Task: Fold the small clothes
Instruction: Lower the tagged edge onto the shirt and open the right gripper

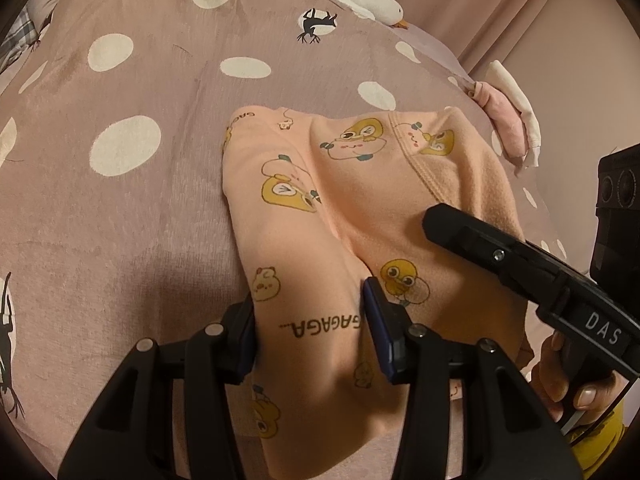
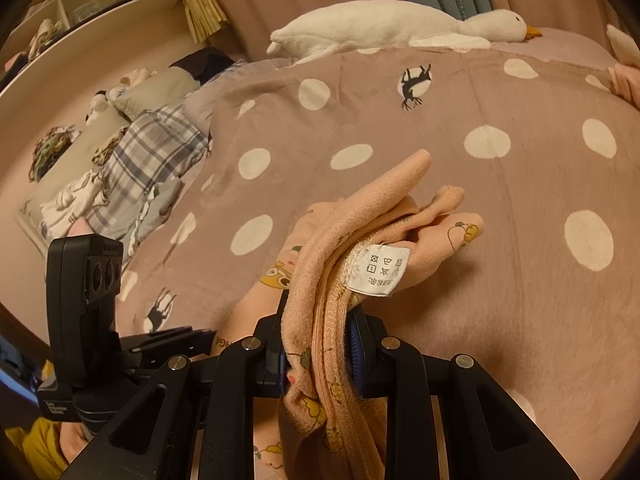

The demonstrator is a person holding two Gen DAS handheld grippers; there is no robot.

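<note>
- The left claw (image 1: pixel 310 320) pinches a leg of the peach baby pants (image 1: pixel 320 208) on the bed (image 1: pixel 120 220).
- The right claw (image 2: pixel 318 344) squeezes the waistband.
- A loose grip could drop the fold.

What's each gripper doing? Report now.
Left gripper: shut on the peach garment.
Right gripper: shut on the same garment's bunched edge.

Kid's pants (image 1: pixel 320 216) lie on the bed (image 1: pixel 120 200) ahead of both hand-held grippers, left hand-held gripper (image 1: pixel 310 324) and right hand-held gripper (image 2: pixel 320 344) each clamping an end; goose plushie (image 2: pixel 384 24) far behind.
</note>
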